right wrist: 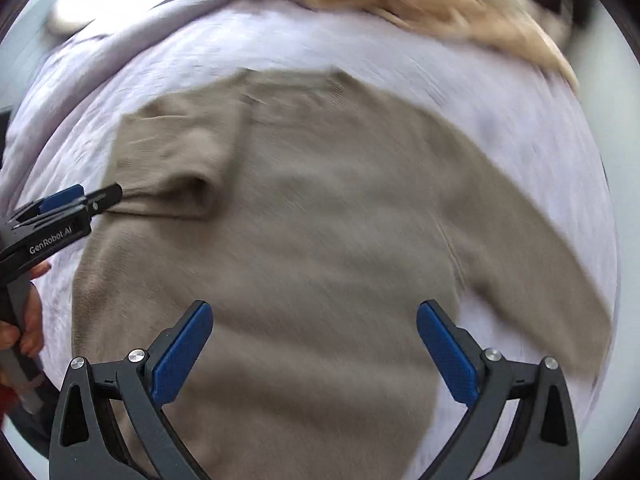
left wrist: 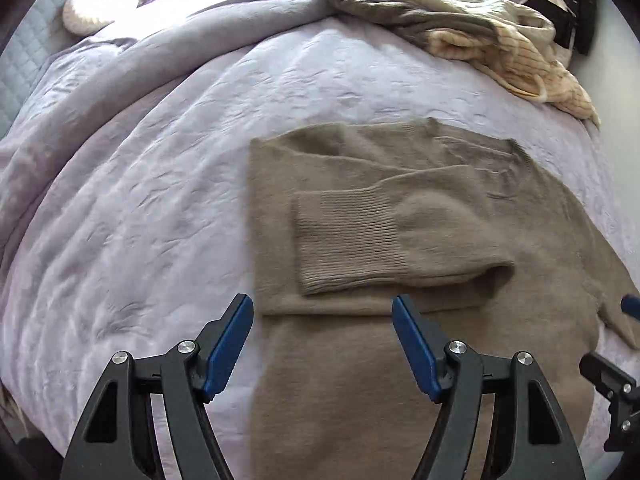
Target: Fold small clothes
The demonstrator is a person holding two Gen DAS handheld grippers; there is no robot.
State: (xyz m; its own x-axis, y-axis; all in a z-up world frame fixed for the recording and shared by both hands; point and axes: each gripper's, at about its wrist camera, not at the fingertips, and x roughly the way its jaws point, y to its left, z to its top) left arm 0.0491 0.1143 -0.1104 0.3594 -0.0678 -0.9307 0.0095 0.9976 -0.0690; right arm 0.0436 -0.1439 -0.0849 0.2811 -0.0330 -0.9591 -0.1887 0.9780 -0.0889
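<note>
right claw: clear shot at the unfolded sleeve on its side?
Probably yes. The right claw is open and empty above the sweater; the unfolded sleeve lies flat on the bedspread with nothing on it.

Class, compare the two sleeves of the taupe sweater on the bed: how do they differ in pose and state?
The left sleeve is folded in across the sweater's body; the right sleeve lies spread outward on the bedcover.
The left sleeve's ribbed cuff shows plainly on top of the body; the right sleeve's cuff cannot be made out.
Both are the same taupe knit, and neither gripper holds either.
</note>
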